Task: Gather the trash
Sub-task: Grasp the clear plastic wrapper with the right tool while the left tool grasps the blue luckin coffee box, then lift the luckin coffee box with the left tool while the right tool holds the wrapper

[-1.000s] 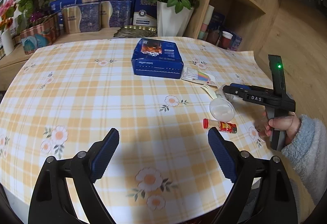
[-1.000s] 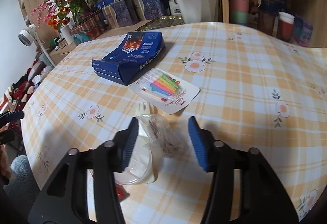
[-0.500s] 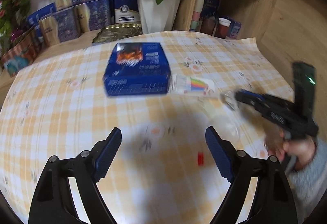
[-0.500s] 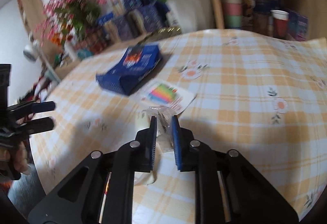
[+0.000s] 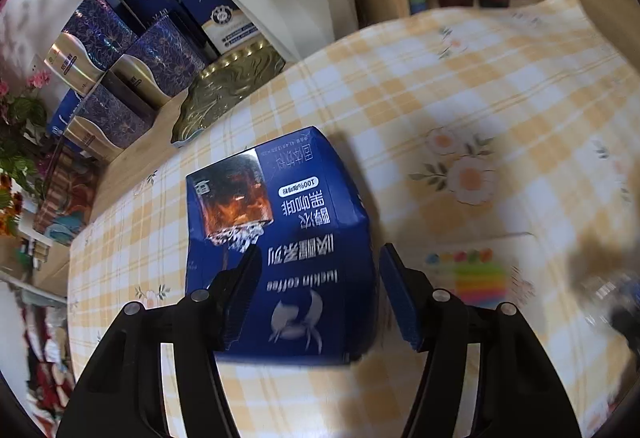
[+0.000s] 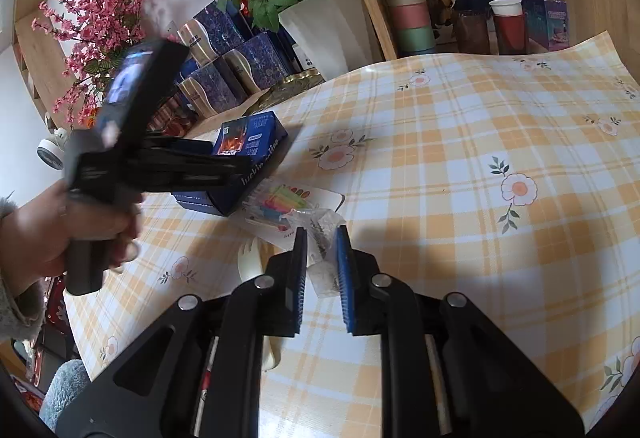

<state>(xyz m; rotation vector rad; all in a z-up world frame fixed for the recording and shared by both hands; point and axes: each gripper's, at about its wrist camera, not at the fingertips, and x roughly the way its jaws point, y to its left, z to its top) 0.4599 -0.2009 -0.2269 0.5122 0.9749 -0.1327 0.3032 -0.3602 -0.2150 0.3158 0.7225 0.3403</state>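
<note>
A blue coffee box (image 5: 288,222) lies on the yellow checked tablecloth (image 5: 500,86). My left gripper (image 5: 320,278) points down over its near end. The jaws are closing with the box between them, and a gap still shows at the right finger. In the right wrist view a hand (image 6: 60,230) holds that gripper over the box (image 6: 256,142). My right gripper (image 6: 322,242) is shut on a crumpled clear plastic wrapper (image 6: 316,222), just above the cloth. A white plastic spork (image 6: 250,262) and a card of coloured pens (image 6: 288,198) lie beside it.
A white vase of red roses (image 6: 324,34), blue and gold tins (image 5: 120,78) and a gold tray (image 5: 228,78) stand behind the table. A wooden shelf with stacked cups (image 6: 408,10) rises at the back right. Pink flowers (image 6: 100,18) stand at the left.
My left gripper swept forward and down onto the blue box, and its jaws narrowed around it. My right gripper shut on the clear wrapper and has hardly moved since.
</note>
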